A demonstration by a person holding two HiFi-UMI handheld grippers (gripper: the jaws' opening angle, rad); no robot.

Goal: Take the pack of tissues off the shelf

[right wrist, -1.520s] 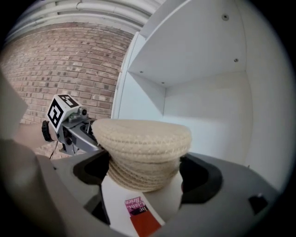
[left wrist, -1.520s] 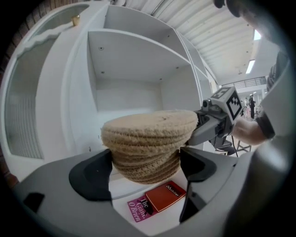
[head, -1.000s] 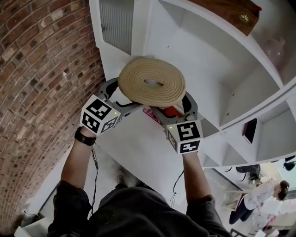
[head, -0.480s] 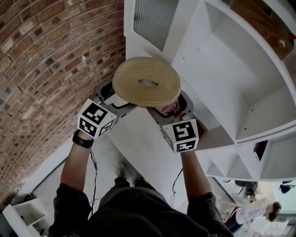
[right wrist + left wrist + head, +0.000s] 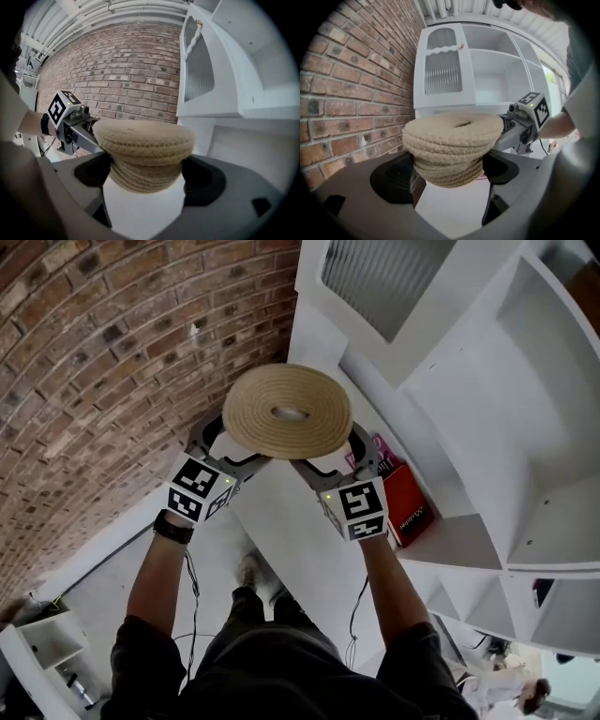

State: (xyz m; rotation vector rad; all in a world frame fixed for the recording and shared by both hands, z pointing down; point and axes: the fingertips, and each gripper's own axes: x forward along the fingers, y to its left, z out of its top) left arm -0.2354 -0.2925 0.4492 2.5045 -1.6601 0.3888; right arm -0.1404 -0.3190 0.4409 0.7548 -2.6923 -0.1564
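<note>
A round, straw-coloured woven holder (image 5: 286, 413) with a hole in its top hangs in the air in front of the white shelf unit (image 5: 459, 540). My left gripper (image 5: 220, 442) is shut on its left side and my right gripper (image 5: 342, 451) on its right side. In the left gripper view the holder (image 5: 452, 145) fills the gap of the left gripper (image 5: 450, 173), with the right gripper (image 5: 525, 122) beyond it. The right gripper view shows the holder (image 5: 143, 154) in the right gripper (image 5: 145, 180), opposite the left gripper (image 5: 70, 122). A red pack (image 5: 405, 502) stands on the shelf.
A brick wall (image 5: 112, 352) runs along the left. The shelf unit has a door with ribbed glass (image 5: 394, 277) at the top and open compartments (image 5: 553, 521) to the right. A pink packet (image 5: 380, 448) stands by the red pack. Another white unit (image 5: 42, 652) stands on the floor, lower left.
Both grippers keep their hold on the woven holder. The shelf unit has slid to the right in the head view, and the red pack has come out from behind the right gripper.
</note>
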